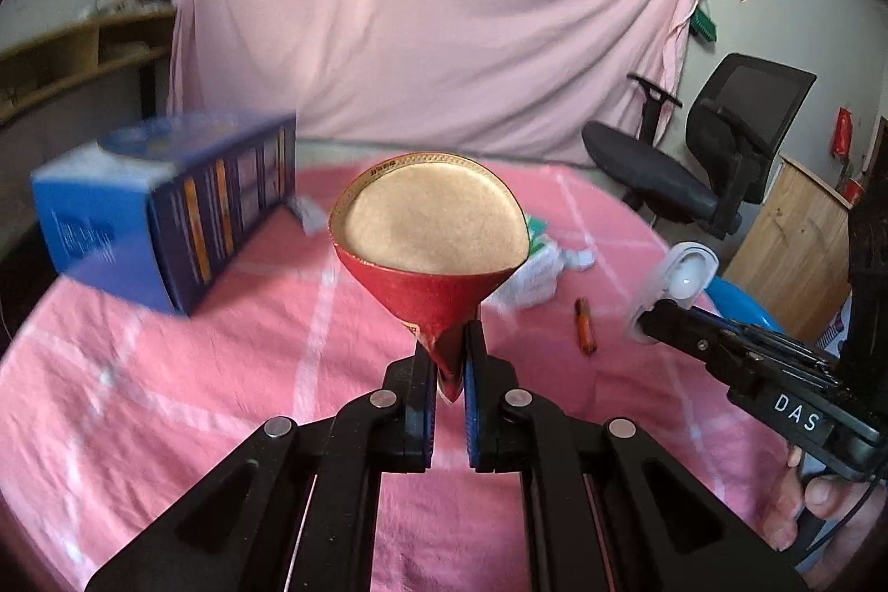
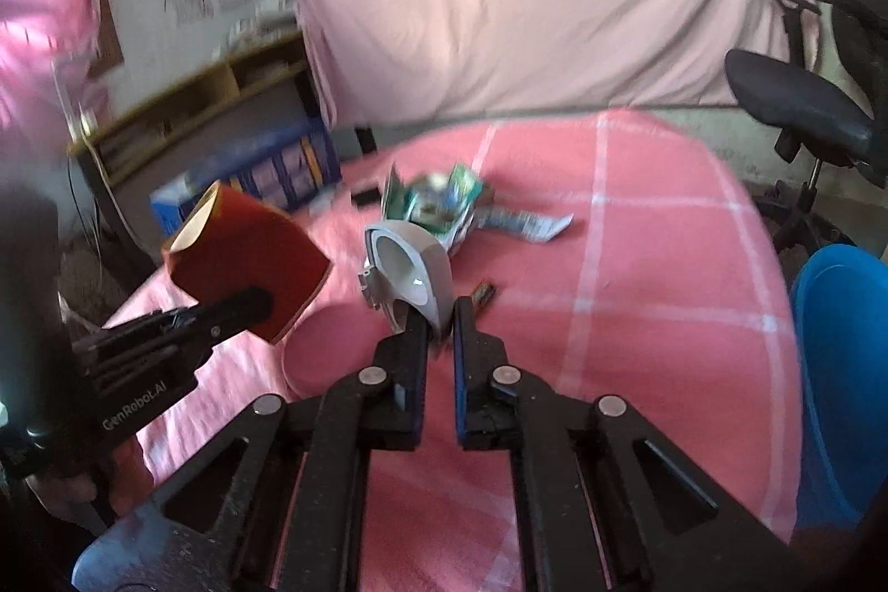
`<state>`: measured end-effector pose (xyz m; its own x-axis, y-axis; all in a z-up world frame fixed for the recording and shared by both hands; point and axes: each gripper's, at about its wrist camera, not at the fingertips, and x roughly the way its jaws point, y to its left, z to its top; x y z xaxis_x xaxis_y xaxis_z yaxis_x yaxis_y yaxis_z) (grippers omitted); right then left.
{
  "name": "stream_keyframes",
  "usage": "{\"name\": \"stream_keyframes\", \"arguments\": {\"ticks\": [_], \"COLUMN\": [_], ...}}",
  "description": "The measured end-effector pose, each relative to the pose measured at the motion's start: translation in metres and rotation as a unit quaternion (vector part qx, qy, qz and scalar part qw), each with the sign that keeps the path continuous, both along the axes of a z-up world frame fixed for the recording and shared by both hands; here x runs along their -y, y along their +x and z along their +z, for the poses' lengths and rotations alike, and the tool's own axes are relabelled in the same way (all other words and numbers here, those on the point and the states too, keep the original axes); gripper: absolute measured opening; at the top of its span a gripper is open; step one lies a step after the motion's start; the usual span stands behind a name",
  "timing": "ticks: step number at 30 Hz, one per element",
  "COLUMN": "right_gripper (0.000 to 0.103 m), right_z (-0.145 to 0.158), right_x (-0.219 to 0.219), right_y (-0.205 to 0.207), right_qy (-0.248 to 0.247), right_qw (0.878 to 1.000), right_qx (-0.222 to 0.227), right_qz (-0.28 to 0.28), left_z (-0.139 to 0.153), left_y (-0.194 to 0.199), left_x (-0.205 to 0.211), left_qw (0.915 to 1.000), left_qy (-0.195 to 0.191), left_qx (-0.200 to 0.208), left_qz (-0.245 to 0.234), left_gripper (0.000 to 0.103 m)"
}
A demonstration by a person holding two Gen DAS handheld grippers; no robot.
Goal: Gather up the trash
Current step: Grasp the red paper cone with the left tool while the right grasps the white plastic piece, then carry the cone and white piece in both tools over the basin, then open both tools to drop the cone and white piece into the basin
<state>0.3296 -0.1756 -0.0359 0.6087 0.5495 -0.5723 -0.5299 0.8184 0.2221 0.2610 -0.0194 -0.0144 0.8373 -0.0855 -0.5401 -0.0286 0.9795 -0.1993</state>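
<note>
Trash is in both of my grippers now, lifted clear of the pink checked tabletop point(image 1: 166, 398). In the left wrist view my left gripper point(image 1: 448, 362) has its fingers clamped on the pinched bottom of a red carton point(image 1: 427, 276), so the open mouth faces up in the middle of the frame and shows the brown inside; I judge I hold it by the flattened end because that is the thinnest part. In the right wrist view my right gripper point(image 2: 441, 323) has its fingers shut on the edge of a white plastic shell point(image 2: 408, 267), hollow side turned to the left of the frame. A blue bin point(image 2: 838, 370) sits at the right edge, probably where both pieces go. Still lying on the cloth are crumpled wrappers point(image 2: 444, 203) in the centre and an orange lighter point(image 1: 585, 334) to the right of the carton. A blue box point(image 1: 166, 214) at left carries print too blurred to read. Readable writing: "DAS" on the right gripper's body, "GenRobot.AI" on the left one's.
</note>
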Motion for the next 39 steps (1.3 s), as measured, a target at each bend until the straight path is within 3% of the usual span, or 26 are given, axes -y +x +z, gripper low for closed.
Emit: {"name": "stream_keyframes", "arguments": {"ticks": [5,12,20,23,28,35,39], "right_gripper": [0.035,0.035,0.035,0.035,0.035,0.037,0.039], "right_z": [0.022,0.06,0.069,0.064,0.043,0.01,-0.003], "right_x": [0.018,0.065,0.157,0.191,0.248,0.289,0.302], "right_y": [-0.013,-0.036,-0.042,-0.037,-0.015,0.007,0.009], "right_qy": [0.028,0.051,0.039,0.037,0.06,0.059,0.074], "right_qw": [0.997,0.977,0.947,0.939,0.927,0.917,0.912], "right_qx": [0.067,0.176,0.209,0.186,0.095,-0.006,-0.035], "right_qz": [-0.033,-0.114,-0.24,-0.288,-0.358,-0.394,-0.403], "left_z": [0.026,0.065,0.078,0.072,0.056,0.015,0.003], "left_y": [-0.001,0.018,0.059,0.079,0.105,0.14,0.151], "left_x": [0.021,0.083,0.172,0.207,0.261,0.309,0.321], "left_qw": [0.9983,0.9867,0.9659,0.9585,0.9511,0.9432,0.9394], "left_qy": [0.02,0.04,0.05,0.049,0.036,0.027,0.028], "left_qx": [0.05,0.12,0.146,0.125,0.064,-0.043,-0.073], "left_qz": [-0.021,-0.102,-0.208,-0.252,-0.3,-0.328,-0.334], "left_gripper": [0.006,0.007,0.007,0.007,0.007,0.009,0.01]}}
